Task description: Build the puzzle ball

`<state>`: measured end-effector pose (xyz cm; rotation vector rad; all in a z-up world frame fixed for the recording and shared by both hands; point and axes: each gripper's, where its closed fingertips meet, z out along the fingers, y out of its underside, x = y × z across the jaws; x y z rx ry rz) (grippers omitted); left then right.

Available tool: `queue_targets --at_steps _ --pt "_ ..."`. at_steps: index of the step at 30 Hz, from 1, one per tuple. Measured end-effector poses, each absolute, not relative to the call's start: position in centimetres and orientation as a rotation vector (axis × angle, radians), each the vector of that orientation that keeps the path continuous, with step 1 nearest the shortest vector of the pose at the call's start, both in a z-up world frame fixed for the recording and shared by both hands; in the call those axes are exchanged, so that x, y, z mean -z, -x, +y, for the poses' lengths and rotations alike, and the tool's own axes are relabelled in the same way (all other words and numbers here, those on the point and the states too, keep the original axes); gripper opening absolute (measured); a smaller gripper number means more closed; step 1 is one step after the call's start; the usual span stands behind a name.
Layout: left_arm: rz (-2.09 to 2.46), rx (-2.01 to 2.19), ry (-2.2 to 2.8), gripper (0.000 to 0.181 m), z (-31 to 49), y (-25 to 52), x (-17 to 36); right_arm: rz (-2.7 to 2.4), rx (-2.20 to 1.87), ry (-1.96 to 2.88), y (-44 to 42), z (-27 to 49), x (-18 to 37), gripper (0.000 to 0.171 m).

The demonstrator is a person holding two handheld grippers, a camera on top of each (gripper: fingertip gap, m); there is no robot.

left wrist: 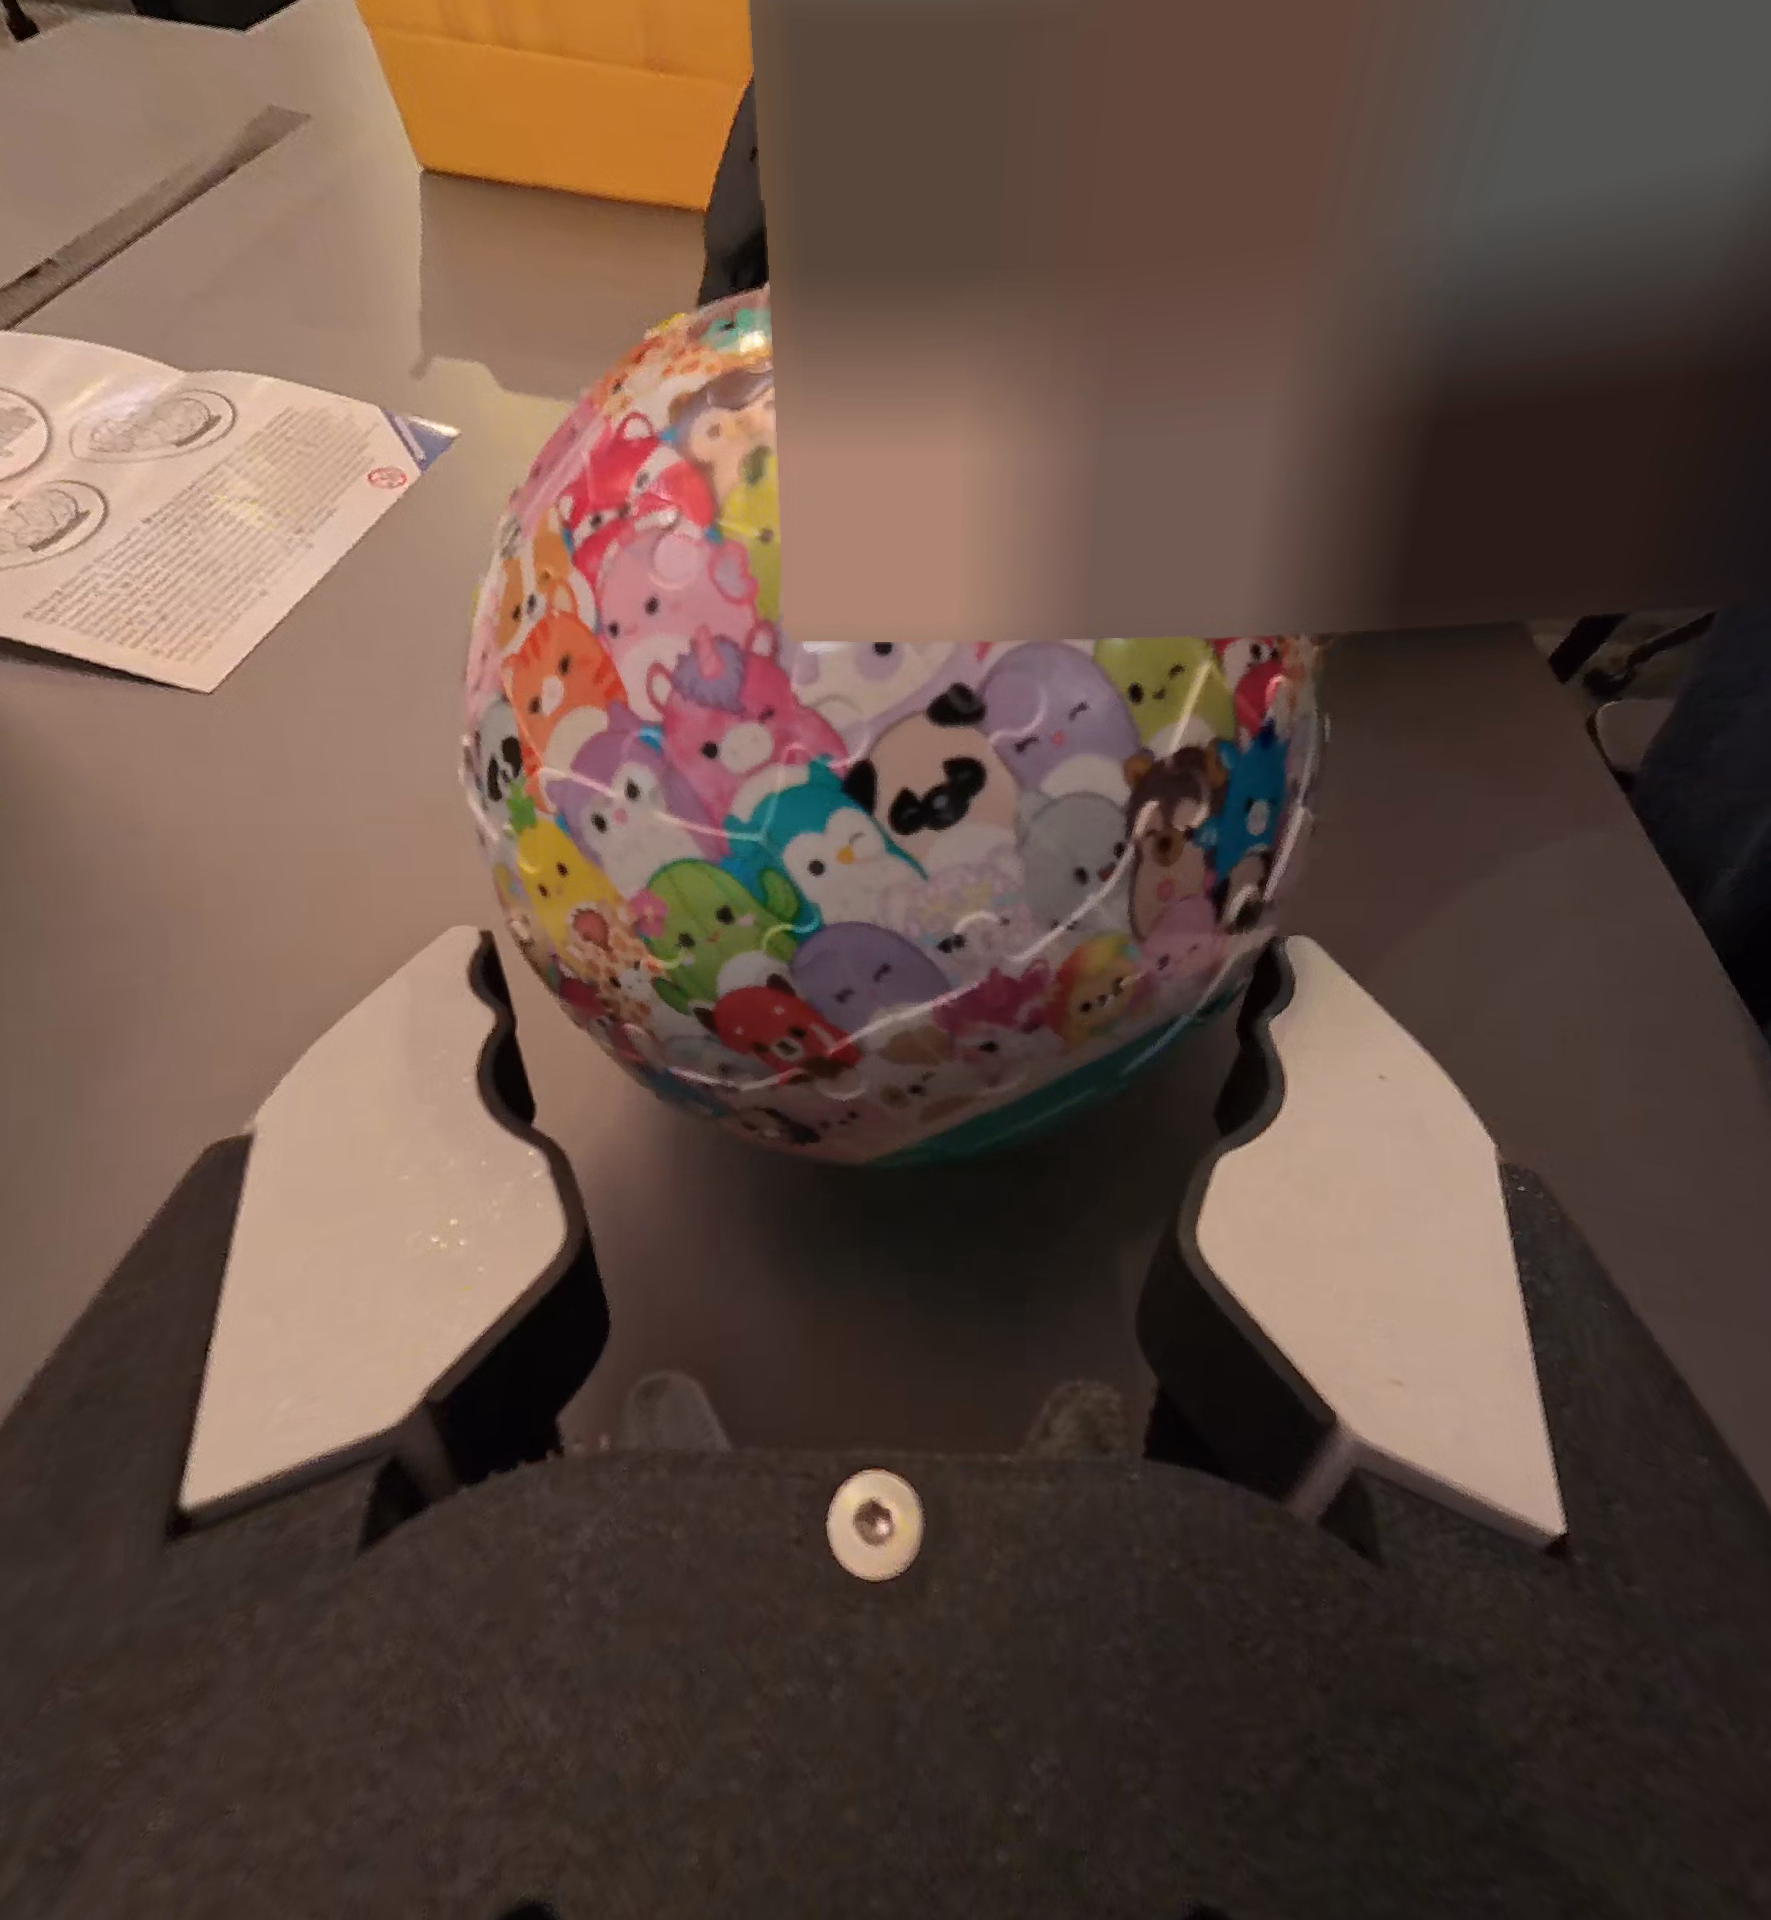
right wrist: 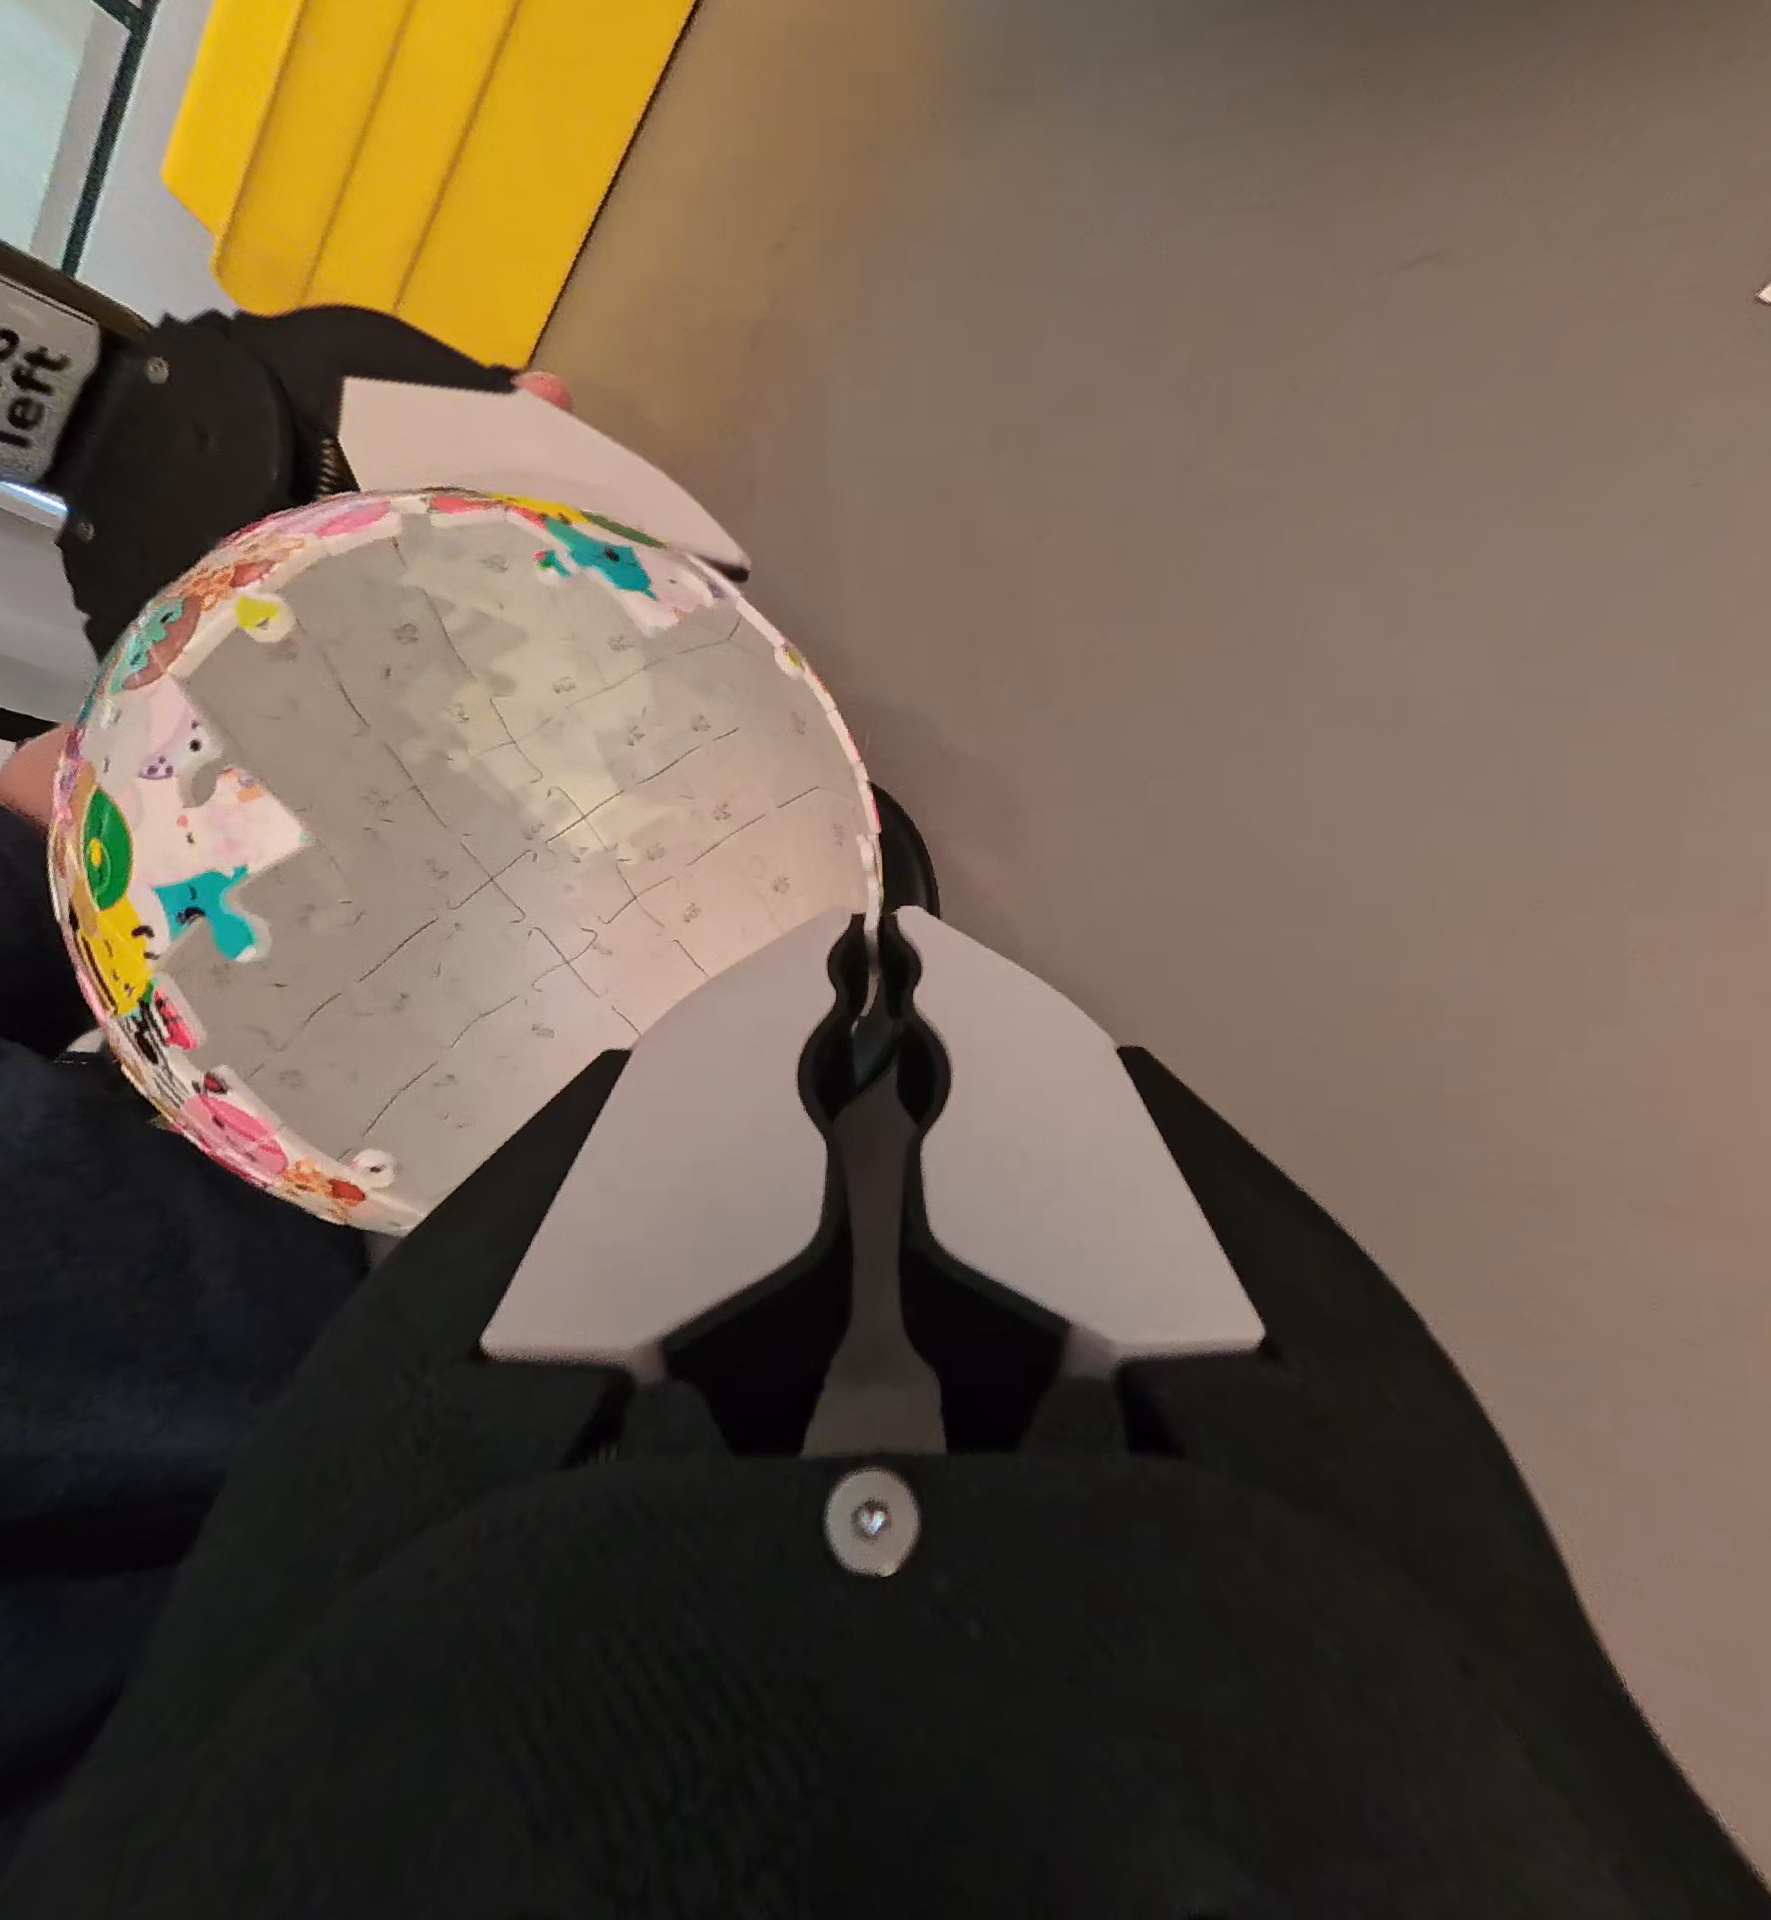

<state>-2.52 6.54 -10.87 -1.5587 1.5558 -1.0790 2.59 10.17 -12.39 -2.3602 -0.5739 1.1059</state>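
Desk (left wrist: 237,831): grey, matte surface that fills most of both views and carries the other things.
Yellow box (left wrist: 559,94): at 12 o'clock in the left wrist view, on the far part of the desk; in the right wrist view it sits at 11 o'clock.
Puzzle ball (left wrist: 860,831): at the centre of the left wrist view, just past the fingertips, its outside covered in bright cartoon animals; a teal part shows under its lower edge at 5 o'clock. In the right wrist view the puzzle ball sits at 9 o'clock and shows its grey inner side through a wide gap in the shell, with jigsaw seams and small marks on the pieces; coloured pieces ring the gap.
Left tool (left wrist: 876,987): spread wide, white fingers on either side of the ball's lower half; whether the tips touch it cannot be told.
Right tool (right wrist: 876,961): fingers nearly together, pinching the thin edge of the ball's shell at the rim of the gap.
Leaflet (left wrist: 133,499): white folded sheet with round diagrams and print, flat on the desk at 9 to 10 o'clock in the left wrist view, well apart from the ball.
Dark sleeve (right wrist: 81,1247): a person's clothing at 8 o'clock in the right wrist view, behind the ball.
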Motion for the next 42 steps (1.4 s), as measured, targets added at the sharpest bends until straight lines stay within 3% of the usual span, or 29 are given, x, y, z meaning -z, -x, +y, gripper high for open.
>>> queue_targets --at_steps 42 --pt "1.505 1.006 1.559 0.126 6.4 2.5 9.9 -0.595 -1.176 2.454 -1.5 10.4 13.3 0.003"
